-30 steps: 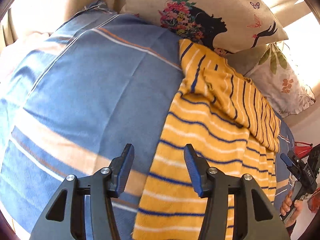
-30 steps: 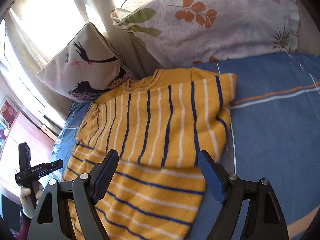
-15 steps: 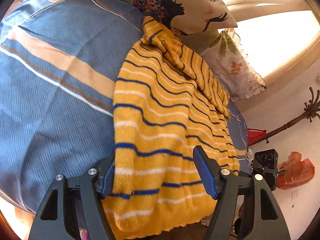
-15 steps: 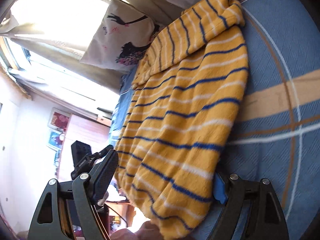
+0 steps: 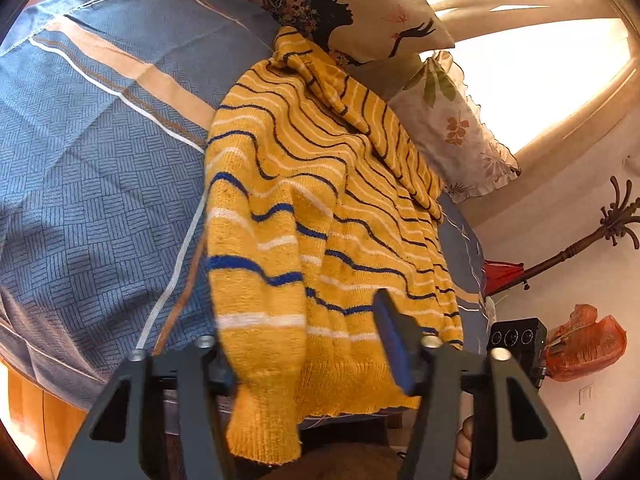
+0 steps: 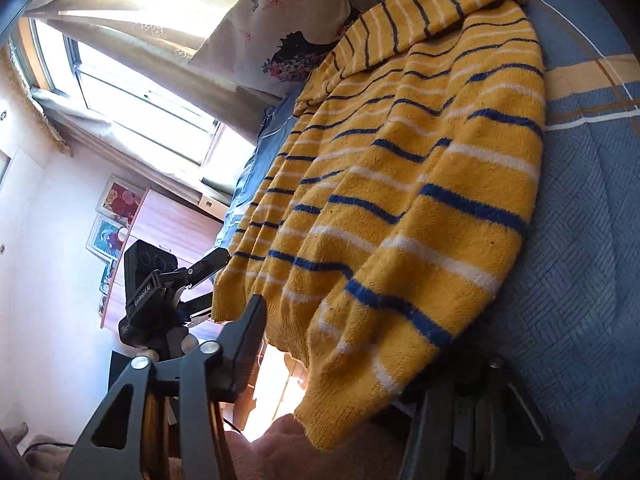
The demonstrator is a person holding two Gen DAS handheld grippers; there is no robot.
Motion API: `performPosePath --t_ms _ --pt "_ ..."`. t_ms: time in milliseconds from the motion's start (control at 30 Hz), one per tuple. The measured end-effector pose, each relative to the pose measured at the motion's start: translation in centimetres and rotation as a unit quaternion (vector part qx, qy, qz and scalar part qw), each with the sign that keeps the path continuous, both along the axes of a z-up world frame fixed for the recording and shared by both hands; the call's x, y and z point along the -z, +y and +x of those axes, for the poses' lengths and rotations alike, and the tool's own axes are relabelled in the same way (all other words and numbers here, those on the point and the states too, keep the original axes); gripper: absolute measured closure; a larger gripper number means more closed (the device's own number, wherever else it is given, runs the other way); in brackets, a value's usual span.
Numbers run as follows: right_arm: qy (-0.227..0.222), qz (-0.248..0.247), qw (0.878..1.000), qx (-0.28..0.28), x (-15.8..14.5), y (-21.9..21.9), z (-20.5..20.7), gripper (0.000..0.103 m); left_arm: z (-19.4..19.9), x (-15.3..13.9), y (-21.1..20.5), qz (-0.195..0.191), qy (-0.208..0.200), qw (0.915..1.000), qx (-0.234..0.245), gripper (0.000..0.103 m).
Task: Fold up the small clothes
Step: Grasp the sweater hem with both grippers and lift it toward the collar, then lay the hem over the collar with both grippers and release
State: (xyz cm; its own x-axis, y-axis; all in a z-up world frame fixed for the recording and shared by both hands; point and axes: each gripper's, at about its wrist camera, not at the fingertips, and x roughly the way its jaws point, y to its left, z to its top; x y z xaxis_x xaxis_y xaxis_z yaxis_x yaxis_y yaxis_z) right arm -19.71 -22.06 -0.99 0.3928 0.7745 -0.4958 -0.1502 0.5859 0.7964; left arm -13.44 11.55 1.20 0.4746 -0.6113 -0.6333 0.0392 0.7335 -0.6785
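Observation:
A yellow knit sweater [image 5: 320, 208] with blue and white stripes lies on the blue bed cover [image 5: 100, 168], its sleeves folded across the upper part and its hem hanging over the bed's near edge. My left gripper [image 5: 308, 344] is open at the hem's left corner; cloth hangs between its fingers and hides the left one. My right gripper [image 6: 360, 344] is open at the hem's right corner of the sweater [image 6: 400, 184]; its right finger is hidden under the cloth. The left gripper's body [image 6: 156, 292] shows in the right wrist view.
Two pillows [image 5: 360, 4] lean at the head of the bed, one with a woman's silhouette, one with leaves [image 5: 452, 128]. A window with curtains [image 6: 132, 92] is behind. A coat stand [image 5: 592, 240] and an orange bag [image 5: 580, 344] stand by the wall.
Both grippers dropped from above the sweater's middle to its hem at the bed's near edge. The hem corners now lie between the open fingers, and the lower cloth is rumpled.

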Motion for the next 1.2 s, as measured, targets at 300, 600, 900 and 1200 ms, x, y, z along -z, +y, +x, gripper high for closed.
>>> performPosePath --t_ms 300,600,900,1200 --pt "-0.025 0.068 0.997 0.020 -1.1 -4.0 -0.8 0.094 -2.2 -4.1 1.3 -0.013 -0.042 0.9988 -0.022 0.095" --pt "-0.086 0.109 0.990 -0.028 -4.9 -6.0 -5.2 0.094 -6.1 -5.2 0.4 -0.004 -0.064 0.9979 -0.006 0.095" --pt "-0.051 0.118 0.992 -0.016 -3.7 -6.5 -2.1 0.092 -3.2 -4.3 0.8 -0.002 -0.061 0.9981 -0.003 0.095" --pt "-0.067 0.103 0.992 0.014 -7.9 -6.7 6.8 0.091 6.3 -8.1 -0.3 0.008 -0.091 0.9956 -0.020 0.095"
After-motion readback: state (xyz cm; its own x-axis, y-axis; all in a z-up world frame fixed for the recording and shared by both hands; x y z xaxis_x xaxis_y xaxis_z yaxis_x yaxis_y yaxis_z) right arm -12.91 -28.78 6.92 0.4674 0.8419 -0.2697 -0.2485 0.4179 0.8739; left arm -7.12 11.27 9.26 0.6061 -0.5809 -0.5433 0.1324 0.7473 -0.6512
